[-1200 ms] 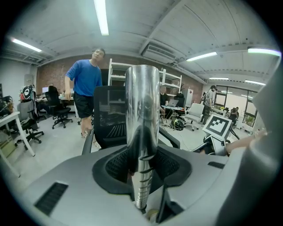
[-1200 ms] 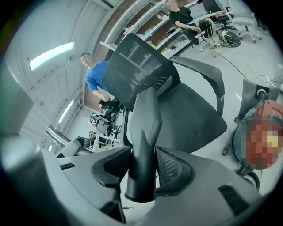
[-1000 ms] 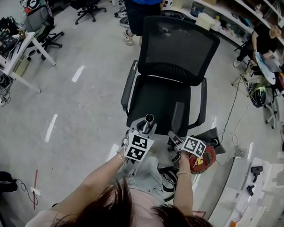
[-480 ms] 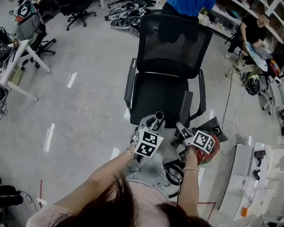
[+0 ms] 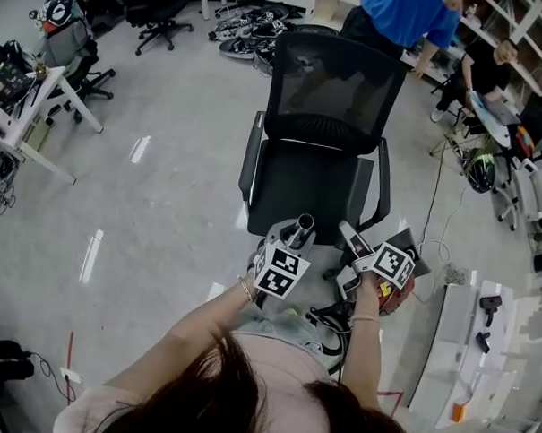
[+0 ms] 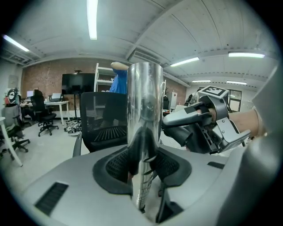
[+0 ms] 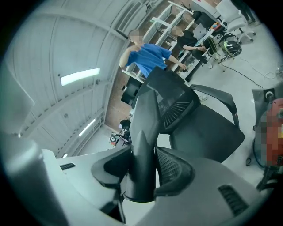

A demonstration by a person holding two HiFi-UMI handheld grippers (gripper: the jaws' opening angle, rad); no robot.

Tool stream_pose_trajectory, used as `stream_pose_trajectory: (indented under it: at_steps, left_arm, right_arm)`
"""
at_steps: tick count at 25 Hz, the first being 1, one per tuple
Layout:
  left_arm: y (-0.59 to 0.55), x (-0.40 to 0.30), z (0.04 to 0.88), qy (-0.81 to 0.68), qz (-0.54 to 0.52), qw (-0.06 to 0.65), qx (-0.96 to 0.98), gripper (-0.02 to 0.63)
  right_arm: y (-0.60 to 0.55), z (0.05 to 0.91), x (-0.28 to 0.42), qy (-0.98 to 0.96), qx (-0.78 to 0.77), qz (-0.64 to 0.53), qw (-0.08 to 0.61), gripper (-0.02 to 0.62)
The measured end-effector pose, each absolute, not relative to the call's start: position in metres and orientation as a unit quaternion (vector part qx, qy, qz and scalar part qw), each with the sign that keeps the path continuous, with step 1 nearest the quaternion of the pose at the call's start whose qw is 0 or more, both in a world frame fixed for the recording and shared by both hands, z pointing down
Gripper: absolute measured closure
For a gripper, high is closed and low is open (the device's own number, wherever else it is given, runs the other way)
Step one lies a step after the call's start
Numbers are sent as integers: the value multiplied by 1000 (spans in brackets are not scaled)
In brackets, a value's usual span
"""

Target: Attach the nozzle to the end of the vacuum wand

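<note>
**A:** What had just changed?

**B:** The right claw [image 5: 359,254], clamped on the dark nozzle [image 7: 143,145], had risen level with the left claw [image 5: 288,248], which gripped the shiny wand [image 6: 145,101] upright. The nozzle and the wand's end sat near each other but apart, so joining looked next.

**A:** The count?

**B:** One wand, one nozzle, two claws, and one chair [image 5: 320,168] straight ahead.

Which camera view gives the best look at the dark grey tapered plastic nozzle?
The right gripper view: the dark grey tapered plastic nozzle fills the centre, clamped in the right gripper. The head view shows the nozzle small, poking out ahead of that gripper; the left gripper view shows the nozzle sideways at the right.
</note>
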State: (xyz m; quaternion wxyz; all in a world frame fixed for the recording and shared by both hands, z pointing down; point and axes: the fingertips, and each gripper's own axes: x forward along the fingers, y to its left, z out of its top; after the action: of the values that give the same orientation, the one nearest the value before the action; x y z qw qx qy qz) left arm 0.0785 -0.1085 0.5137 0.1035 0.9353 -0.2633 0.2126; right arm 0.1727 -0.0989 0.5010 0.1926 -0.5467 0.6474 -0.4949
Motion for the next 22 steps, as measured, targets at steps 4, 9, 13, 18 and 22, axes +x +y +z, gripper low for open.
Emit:
stream_pose_trajectory:
  at_steps: [4,9,13,18,22]
  left_arm:
    - [-99,83,514,-267,211,103,935,465]
    - [-86,94,512,-266,209,98,936,463]
    - [-75,101,510,-266,208,94,937,463]
    - [-64,108,509,-268,208,89,937,464]
    - [-58,109,508,-268,208,85,937,463]
  right_arm:
    - [-98,486,177,667,-531,-486,192,410]
    - [-96,464,182,698,-511,-464,190,410]
    - [-92,443,181,723,-492,-443,196,410]
    - [-92,421,177,753,-472,-412,204,410]
    - [-93,406,166,760,-462,-405,213,410]
